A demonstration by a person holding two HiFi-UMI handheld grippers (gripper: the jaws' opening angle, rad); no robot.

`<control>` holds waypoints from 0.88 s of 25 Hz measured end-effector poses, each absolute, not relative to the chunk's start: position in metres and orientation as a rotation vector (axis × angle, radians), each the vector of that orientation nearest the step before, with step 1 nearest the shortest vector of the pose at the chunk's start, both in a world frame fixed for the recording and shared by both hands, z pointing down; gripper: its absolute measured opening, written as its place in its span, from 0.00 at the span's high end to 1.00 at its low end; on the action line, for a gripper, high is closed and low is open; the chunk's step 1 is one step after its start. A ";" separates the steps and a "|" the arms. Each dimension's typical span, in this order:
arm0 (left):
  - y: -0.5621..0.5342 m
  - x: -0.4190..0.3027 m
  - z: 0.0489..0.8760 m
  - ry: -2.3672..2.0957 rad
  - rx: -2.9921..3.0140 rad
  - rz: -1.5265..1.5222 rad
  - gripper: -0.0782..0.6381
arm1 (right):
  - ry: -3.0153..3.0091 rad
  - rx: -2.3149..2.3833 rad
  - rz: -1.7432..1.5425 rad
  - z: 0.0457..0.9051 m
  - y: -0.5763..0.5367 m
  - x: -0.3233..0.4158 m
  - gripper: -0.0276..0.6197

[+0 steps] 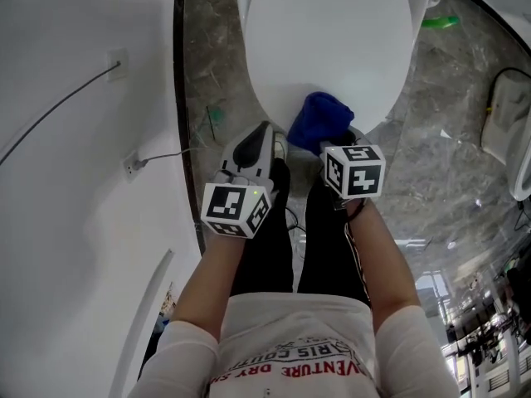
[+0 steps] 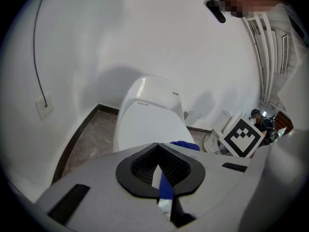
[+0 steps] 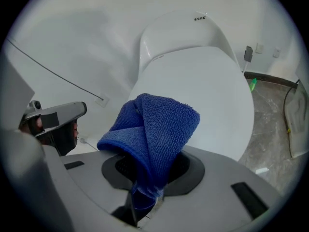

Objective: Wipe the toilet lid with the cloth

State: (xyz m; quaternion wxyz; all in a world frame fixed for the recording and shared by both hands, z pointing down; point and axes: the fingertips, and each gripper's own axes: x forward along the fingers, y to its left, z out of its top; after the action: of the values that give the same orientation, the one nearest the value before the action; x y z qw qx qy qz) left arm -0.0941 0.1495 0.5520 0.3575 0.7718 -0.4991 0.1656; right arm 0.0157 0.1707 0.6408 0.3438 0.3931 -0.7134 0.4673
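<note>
Toilet lid [image 1: 332, 40] is closed and lies straight ahead of the person, white and bare, with its front edge near the two tools. The blue cloth [image 1: 319, 123] is at this front edge, folded into a thick bunch. The right tool [image 1: 333, 139] is clamped on its lower part, so the free fold stands up above the jaws. From these views I cannot say if the cloth already touches the lid. The left tool [image 1: 257, 143] hangs just beside it to the left. Its jaws are together, with only a thin slit between them, and they grip nothing.

I judge that the wiping is only at its beginning. The next move asks to lower the cloth flat on the lid, to press lightly, and to sweep from the front edge toward the hinge.

Around the toilet is a marble floor [image 1: 440, 139], with a green object [image 1: 440, 21] and a dark cable [image 1: 498, 89] on the right. The wall [image 1: 66, 181] stands close on the left and leaves little room for the left tool. Nothing lies on the lid itself.
</note>
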 end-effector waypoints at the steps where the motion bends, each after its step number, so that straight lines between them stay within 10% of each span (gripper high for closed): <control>1: 0.150 -0.085 0.553 -1.283 1.995 0.432 0.88 | -1.847 1.030 1.200 0.640 0.170 0.027 0.82; 22: 0.170 0.063 0.560 -1.281 2.023 0.451 0.88 | -1.765 1.064 1.146 0.663 0.182 0.193 0.82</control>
State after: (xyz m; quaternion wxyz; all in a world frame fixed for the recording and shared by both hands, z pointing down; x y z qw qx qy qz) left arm 0.0630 0.1699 0.5598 0.3451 0.7793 -0.4933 0.1738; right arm 0.1929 0.1824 0.6632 0.3819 0.4169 -0.6919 0.4491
